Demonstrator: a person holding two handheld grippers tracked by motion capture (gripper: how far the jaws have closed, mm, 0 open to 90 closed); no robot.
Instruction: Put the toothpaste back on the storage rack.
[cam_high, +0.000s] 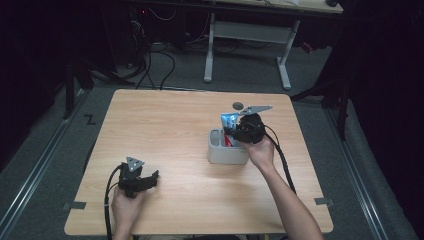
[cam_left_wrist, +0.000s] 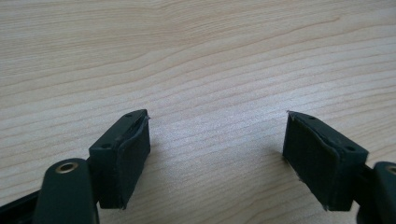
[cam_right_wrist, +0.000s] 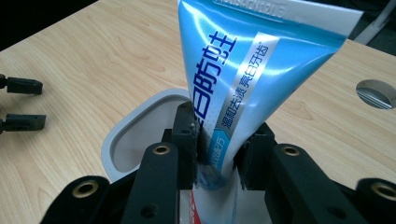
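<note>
- Left claw (cam_high: 150, 179) sat low on the near-left part of the table (cam_high: 165, 125), held by the left hand (cam_high: 125, 205). Jaws spread wide, nothing between them; the left gripper view showed bare wood grain in the gap.
- Its cable (cam_high: 106, 200) ran back off the near edge.
- Right hand (cam_high: 261, 152) reached in from the near right and held the right claw (cam_right_wrist: 219, 154) over the holder (cam_high: 220, 152), right of table centre.
- Right claw was clamped on the tube (cam_right_wrist: 243, 79): both pads pressed against its narrow lower part, blue and silver with printed characters, its crimped flat end uppermost.
- Tube stood nearly upright, lower end down inside the holder; a red and white part showed below the jaws.
- Holder was grey, with rounded compartments; the one beside the tube looked empty in the right gripper view.
- Beyond the holder, a round grey disc (cam_high: 238, 105) lay on the table near the far edge.
- Farther off: a white desk frame (cam_high: 247, 37) and cables on the floor (cam_high: 180, 70).
</note>
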